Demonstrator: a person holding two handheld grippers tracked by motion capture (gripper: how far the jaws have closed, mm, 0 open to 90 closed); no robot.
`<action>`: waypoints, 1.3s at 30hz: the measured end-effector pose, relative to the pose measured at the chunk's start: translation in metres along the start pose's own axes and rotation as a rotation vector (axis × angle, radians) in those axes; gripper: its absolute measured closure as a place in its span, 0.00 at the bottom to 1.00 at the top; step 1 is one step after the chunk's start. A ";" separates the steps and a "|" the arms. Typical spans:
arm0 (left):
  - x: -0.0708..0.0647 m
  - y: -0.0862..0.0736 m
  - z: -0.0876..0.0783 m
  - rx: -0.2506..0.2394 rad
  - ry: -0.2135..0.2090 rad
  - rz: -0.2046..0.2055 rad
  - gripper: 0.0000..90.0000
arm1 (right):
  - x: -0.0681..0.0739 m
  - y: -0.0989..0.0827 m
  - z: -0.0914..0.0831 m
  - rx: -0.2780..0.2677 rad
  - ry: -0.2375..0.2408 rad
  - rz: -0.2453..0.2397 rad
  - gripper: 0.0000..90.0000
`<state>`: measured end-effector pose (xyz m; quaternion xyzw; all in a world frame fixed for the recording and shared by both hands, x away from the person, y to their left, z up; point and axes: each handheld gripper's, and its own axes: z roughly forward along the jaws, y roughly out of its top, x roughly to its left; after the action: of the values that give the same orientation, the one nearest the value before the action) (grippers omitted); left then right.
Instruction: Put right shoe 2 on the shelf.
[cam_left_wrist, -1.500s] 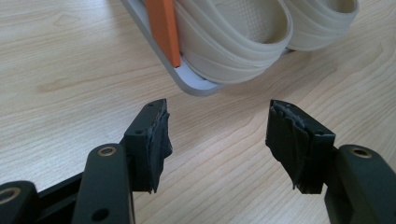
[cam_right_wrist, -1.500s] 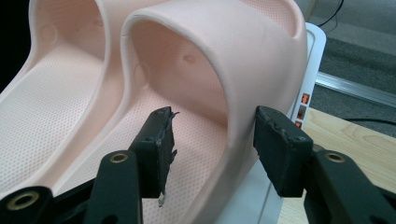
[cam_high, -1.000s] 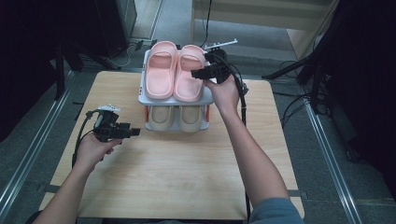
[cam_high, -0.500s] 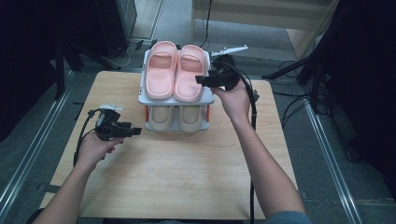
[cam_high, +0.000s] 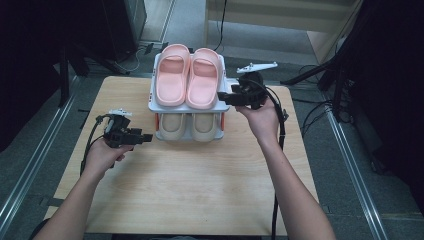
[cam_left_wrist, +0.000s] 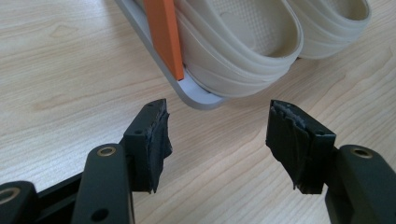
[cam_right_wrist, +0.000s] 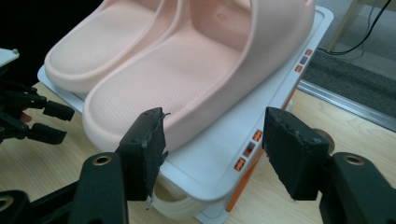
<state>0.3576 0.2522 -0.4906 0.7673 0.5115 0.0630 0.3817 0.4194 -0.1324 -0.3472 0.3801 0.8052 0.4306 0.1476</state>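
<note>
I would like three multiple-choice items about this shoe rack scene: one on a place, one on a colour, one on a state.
1. Where do the pink slippers lie?
A. on the top shelf of the rack
B. on the bare table
C. on the floor

2. What colour are the slippers on the lower shelf?
A. black
B. cream
C. blue

3. How does the right claw stand?
A. shut on a slipper
B. shut on a cable
C. open, with nothing pressed

Answers:
1 A: the high view shows the pink pair on the white upper tray.
2 B: the pair under it looks pale cream in the high view and the left gripper view.
3 C: in the right gripper view the jaws stand apart before the rack's edge, and the pads touch nothing.
</note>
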 end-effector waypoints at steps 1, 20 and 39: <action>0.000 0.000 0.001 -0.004 -0.002 0.000 0.43 | -0.001 -0.004 -0.002 -0.004 -0.004 -0.004 0.43; -0.001 0.011 0.014 0.022 0.021 0.003 0.45 | -0.018 -0.074 -0.007 -0.007 -0.017 0.092 0.42; -0.004 0.011 0.014 0.026 0.036 0.033 0.44 | -0.026 -0.123 -0.003 -0.013 0.010 0.101 0.42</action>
<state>0.3706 0.2399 -0.4924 0.7793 0.5062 0.0764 0.3615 0.3754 -0.1956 -0.4473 0.4171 0.7829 0.4447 0.1241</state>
